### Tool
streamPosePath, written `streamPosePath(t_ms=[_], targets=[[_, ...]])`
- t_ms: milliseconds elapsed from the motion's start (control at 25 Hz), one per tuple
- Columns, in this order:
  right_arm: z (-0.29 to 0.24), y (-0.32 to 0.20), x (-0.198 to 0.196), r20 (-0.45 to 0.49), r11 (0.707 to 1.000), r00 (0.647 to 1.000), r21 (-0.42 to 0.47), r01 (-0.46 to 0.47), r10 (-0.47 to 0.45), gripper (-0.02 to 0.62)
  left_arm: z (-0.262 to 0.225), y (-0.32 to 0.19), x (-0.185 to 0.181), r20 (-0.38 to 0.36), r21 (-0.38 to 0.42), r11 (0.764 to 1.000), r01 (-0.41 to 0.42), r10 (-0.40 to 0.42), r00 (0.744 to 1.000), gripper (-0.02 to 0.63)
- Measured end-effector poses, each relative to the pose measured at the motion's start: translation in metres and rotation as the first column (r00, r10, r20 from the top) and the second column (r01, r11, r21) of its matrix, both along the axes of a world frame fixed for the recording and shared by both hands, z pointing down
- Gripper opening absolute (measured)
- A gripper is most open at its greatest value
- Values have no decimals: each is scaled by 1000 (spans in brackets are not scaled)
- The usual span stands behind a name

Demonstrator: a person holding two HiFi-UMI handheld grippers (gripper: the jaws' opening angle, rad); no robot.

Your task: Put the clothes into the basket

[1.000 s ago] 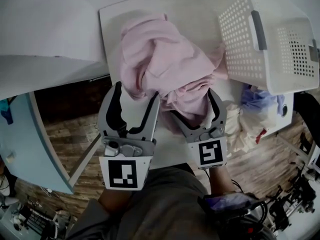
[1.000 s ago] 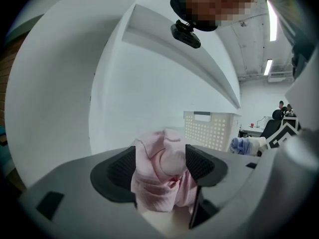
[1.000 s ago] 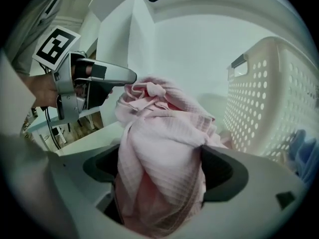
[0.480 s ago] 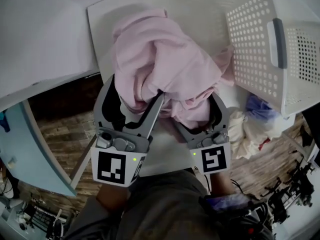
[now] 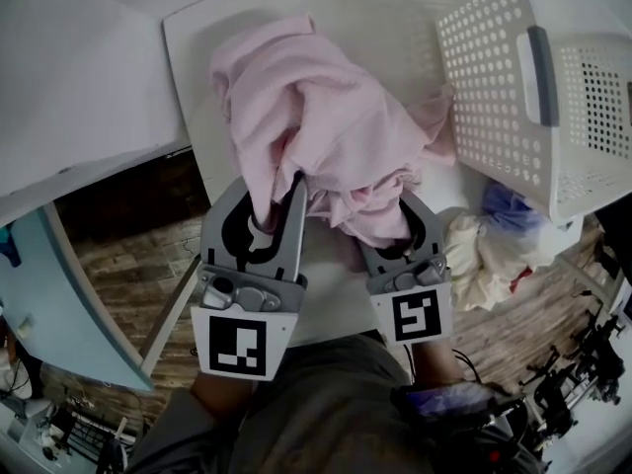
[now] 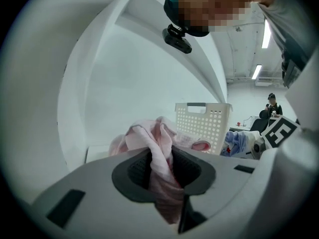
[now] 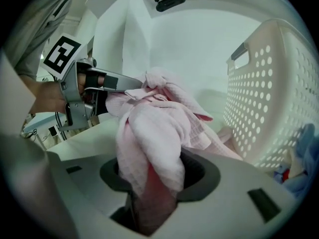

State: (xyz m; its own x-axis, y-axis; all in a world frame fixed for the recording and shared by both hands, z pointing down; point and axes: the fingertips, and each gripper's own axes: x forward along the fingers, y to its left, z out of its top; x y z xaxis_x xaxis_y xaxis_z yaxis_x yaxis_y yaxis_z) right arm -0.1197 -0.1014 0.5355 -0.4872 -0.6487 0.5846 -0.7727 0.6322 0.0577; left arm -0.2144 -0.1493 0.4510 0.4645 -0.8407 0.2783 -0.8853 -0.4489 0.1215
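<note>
A crumpled pink garment (image 5: pixel 326 126) lies heaped on the white table (image 5: pixel 395 18), just left of the white perforated basket (image 5: pixel 504 87). My left gripper (image 5: pixel 269 197) has just been closing and is shut on a fold at the garment's near left edge; that pink fold (image 6: pixel 162 173) fills the gap between its jaws. My right gripper (image 5: pixel 380 223) has also been closing and is shut on a thicker bunch of the same cloth (image 7: pixel 152 148) at the near right edge. The basket (image 7: pixel 269 103) stands tilted, close to the garment's right side.
More clothes, blue and cream (image 5: pixel 494 245), lie below the table's right edge under the basket. A large white panel (image 5: pixel 79 77) sits to the left, with wooden floor (image 5: pixel 128 255) beneath. A seated person (image 6: pixel 271 106) is far off in the left gripper view.
Both grippers' jaws went from wide open around the garment's near edge to closed on folds of it. The left gripper also moved in a little toward the cloth.
</note>
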Motion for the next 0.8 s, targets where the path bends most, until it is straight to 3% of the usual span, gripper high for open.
streamPosePath(t_ms=[80,400,800], targets=[[-3,2,0,19,1000,1000,2,-18,18,182,-1,7,0,23,-1,1000,2,-2,1000,91],[-23,29,-4,43,1000,999,23,-16,15,156,-17,38,-6,67,1,999,34,-34,997,84],[-97,65,-19,79,985,997,172,2,-15,152,-90,92,-23,78,107,991,85,-94,993,80]])
